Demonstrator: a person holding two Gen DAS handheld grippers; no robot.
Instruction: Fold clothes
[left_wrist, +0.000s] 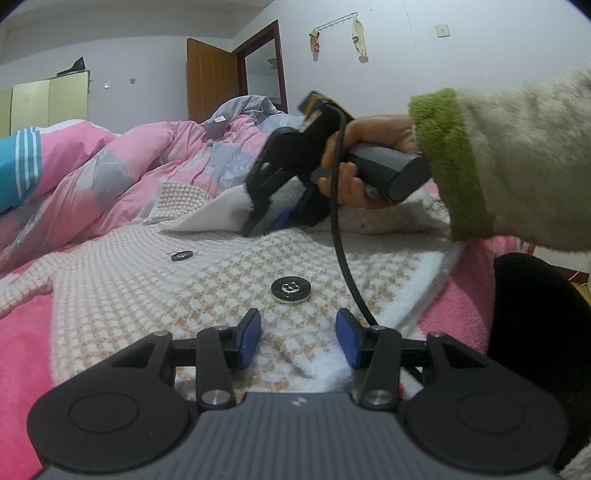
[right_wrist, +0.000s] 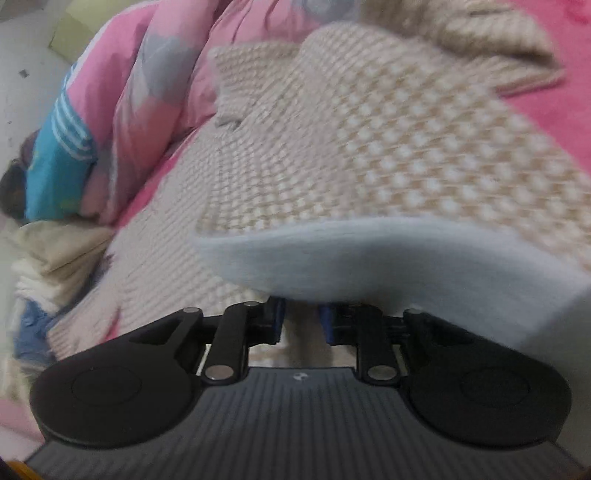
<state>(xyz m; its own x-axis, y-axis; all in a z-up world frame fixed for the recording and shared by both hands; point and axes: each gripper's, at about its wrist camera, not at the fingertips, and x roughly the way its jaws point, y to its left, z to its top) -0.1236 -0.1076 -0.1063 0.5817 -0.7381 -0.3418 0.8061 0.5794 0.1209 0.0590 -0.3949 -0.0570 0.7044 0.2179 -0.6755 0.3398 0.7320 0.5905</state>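
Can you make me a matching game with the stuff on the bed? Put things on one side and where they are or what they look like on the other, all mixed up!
Things:
1. big button
2. left gripper
3. quilt
4. checked coat

Clues:
A. pink and grey, heaped at the back
B. beige and white, spread on the bed
C. open, blue pads apart
D. round, black-rimmed, lying on the coat

Pairs: 1-D, 2-C, 3-A, 4-B

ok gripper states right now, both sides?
Left gripper: open, holding nothing, above the checked coat.
Right gripper: cannot tell; the coat's lifted white-lined edge covers the fingertips.
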